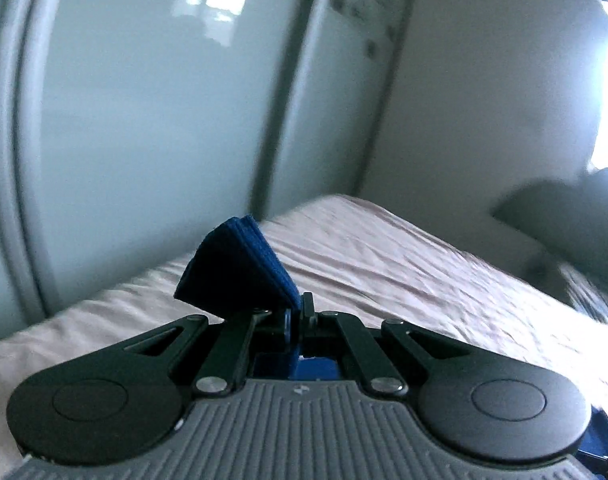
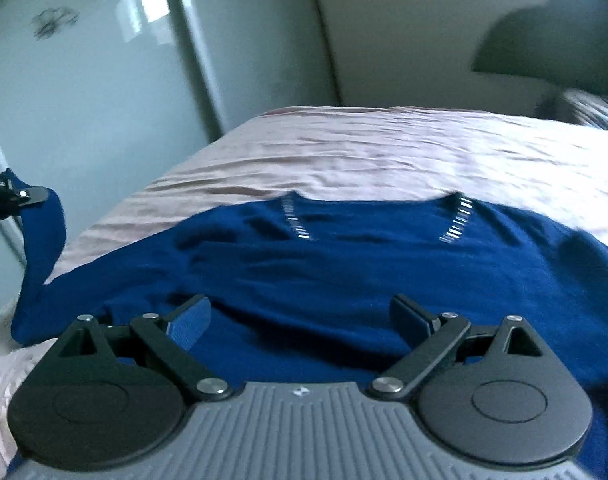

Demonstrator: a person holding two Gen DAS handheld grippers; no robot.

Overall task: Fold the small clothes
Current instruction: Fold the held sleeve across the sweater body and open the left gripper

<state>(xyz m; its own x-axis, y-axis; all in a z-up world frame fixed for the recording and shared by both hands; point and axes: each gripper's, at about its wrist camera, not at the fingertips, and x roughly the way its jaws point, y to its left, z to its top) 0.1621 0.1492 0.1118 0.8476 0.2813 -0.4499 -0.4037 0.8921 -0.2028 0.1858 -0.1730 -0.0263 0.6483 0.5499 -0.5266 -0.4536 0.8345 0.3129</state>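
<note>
Wardrobe doors (image 1: 152,120), pale glass, behind the bed. Bed (image 2: 383,152), wrinkled pink sheet. Blue sweater (image 2: 343,272), spread flat on the sheet, striped V-neck trim uppermost. Left gripper (image 1: 298,312), jaws pressed together pinching a sweater fold, lifted at the bed's edge. Right gripper (image 2: 300,316), jaws spread, empty, over the sweater.
</note>
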